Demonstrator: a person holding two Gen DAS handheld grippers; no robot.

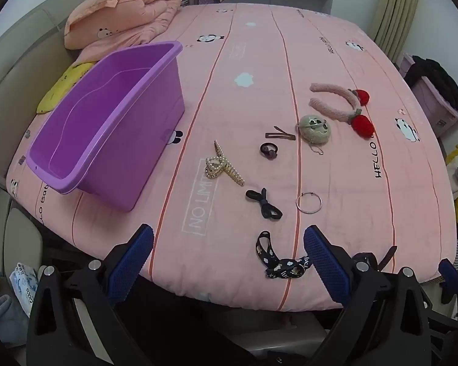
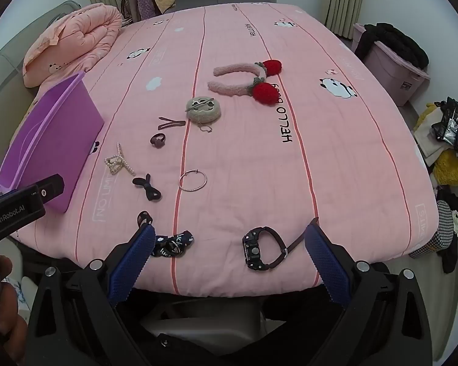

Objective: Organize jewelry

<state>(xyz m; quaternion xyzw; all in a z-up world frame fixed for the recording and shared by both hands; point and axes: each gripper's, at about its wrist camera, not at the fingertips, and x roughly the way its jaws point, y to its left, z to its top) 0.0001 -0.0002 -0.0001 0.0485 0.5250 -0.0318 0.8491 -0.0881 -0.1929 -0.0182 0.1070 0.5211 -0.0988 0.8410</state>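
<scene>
On the pink bed lie a pearl hair claw (image 1: 224, 164), a black bow tie (image 1: 264, 203), a silver hoop (image 1: 309, 202), a dark ring-shaped hair tie (image 1: 269, 150), a brown snap clip (image 1: 279, 134), a round beige pouch (image 1: 314, 128) and a fluffy pink headband with red strawberries (image 1: 340, 105). A black patterned ribbon (image 1: 274, 259) lies between the fingers of my left gripper (image 1: 229, 254), which is open above the bed's near edge. My right gripper (image 2: 230, 251) is open too, and a black watch (image 2: 261, 248) rests between its fingers. An empty purple bin (image 1: 107, 122) stands at the left.
A folded peach quilt (image 1: 122, 12) and a yellow cushion (image 1: 62, 87) lie behind the bin. A lilac storage box (image 2: 390, 61) with dark clothes and piles of bags (image 2: 448, 140) stand on the floor to the right. The left gripper's body (image 2: 15, 210) shows at the right view's left edge.
</scene>
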